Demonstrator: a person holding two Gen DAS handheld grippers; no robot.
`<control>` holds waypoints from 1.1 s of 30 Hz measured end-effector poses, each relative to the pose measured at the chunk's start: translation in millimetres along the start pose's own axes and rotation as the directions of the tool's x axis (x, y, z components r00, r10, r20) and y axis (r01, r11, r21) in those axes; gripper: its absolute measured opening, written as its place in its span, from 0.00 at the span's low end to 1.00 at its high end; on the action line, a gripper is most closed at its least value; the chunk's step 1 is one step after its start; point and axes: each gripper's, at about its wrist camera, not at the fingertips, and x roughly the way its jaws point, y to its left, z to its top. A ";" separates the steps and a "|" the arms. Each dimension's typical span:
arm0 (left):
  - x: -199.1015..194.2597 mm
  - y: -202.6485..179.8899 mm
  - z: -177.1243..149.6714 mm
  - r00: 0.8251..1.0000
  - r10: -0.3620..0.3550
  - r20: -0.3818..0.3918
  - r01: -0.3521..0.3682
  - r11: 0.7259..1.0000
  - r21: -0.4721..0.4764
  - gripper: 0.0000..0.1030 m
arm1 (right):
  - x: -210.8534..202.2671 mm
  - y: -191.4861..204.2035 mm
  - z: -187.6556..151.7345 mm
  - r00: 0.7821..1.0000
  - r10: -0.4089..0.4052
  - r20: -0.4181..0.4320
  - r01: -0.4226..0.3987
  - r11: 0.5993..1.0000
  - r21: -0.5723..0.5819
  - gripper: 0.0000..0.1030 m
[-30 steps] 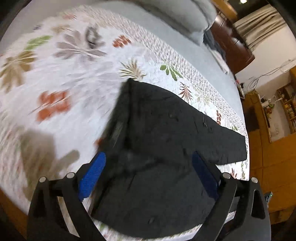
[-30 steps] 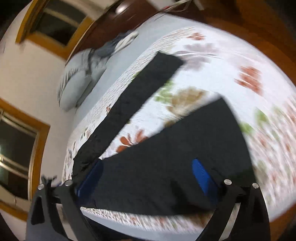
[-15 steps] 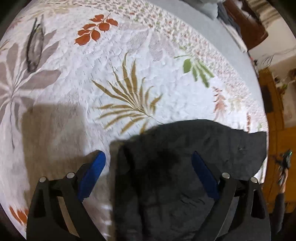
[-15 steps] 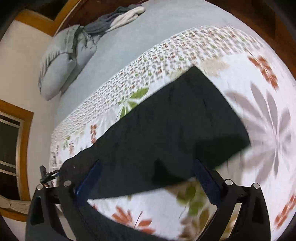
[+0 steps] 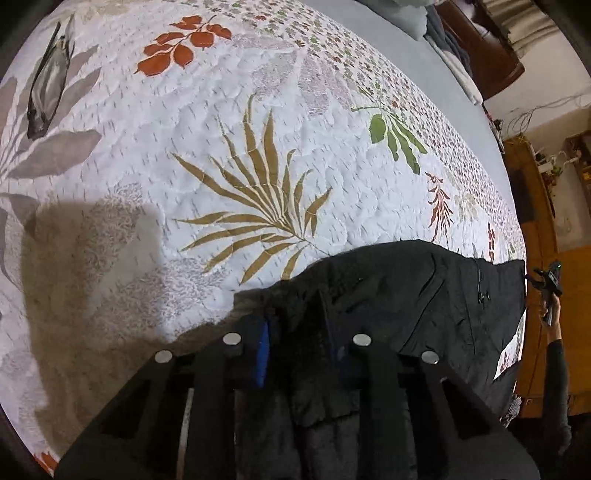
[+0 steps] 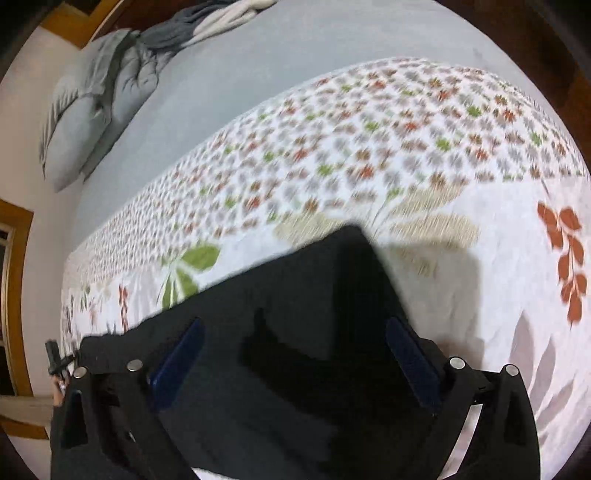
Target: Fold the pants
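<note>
Black pants (image 5: 417, 295) lie on a white quilt with a leaf print (image 5: 240, 147). In the left wrist view my left gripper (image 5: 299, 343) is shut on a bunched edge of the pants, with dark cloth pinched between its blue pads (image 5: 263, 347). In the right wrist view the pants (image 6: 303, 295) lie flat, with a squared end pointing away from me. My right gripper (image 6: 295, 365) is open, its blue pads (image 6: 410, 362) spread wide just above the cloth, holding nothing.
A grey sheet (image 6: 295, 62), a grey pillow (image 6: 92, 122) and a heap of grey and white clothes (image 6: 214, 22) lie at the head of the bed. Wooden furniture (image 5: 476, 48) and a wooden floor (image 5: 543, 258) lie beyond the bed's right side.
My left gripper has closed on the edge of the pants; it was open half a second ago. My right gripper has moved forward over the pants and stays open.
</note>
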 end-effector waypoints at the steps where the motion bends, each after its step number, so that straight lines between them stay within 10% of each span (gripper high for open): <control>1: 0.7 0.0 -0.6 1.000 0.002 0.004 -0.002 1.000 -0.005 0.22 | 1.6 -4.0 3.1 1.000 -0.003 0.004 0.003 1.000 0.001 0.97; 11: 1.2 -0.2 -3.3 0.999 0.041 0.026 -0.039 0.998 -0.051 0.23 | 26.0 -20.0 16.5 0.999 0.033 -0.023 -0.034 0.999 -0.036 0.94; 14: 0.9 -3.5 -4.9 0.997 0.063 0.044 -0.061 0.997 -0.055 0.22 | 26.9 -18.7 10.8 0.999 0.027 -0.028 -0.028 0.998 -0.053 0.59; 16: -0.6 -8.4 -5.2 0.994 0.095 0.058 -0.092 0.994 -0.053 0.21 | 19.1 -22.5 6.5 0.999 0.034 -0.014 -0.035 0.999 -0.041 0.14; 33: -72.9 -58.1 -13.7 0.962 0.144 0.232 -0.127 0.988 -0.087 0.16 | -120.2 9.5 -64.8 0.975 -0.002 0.222 0.018 0.997 -0.071 0.07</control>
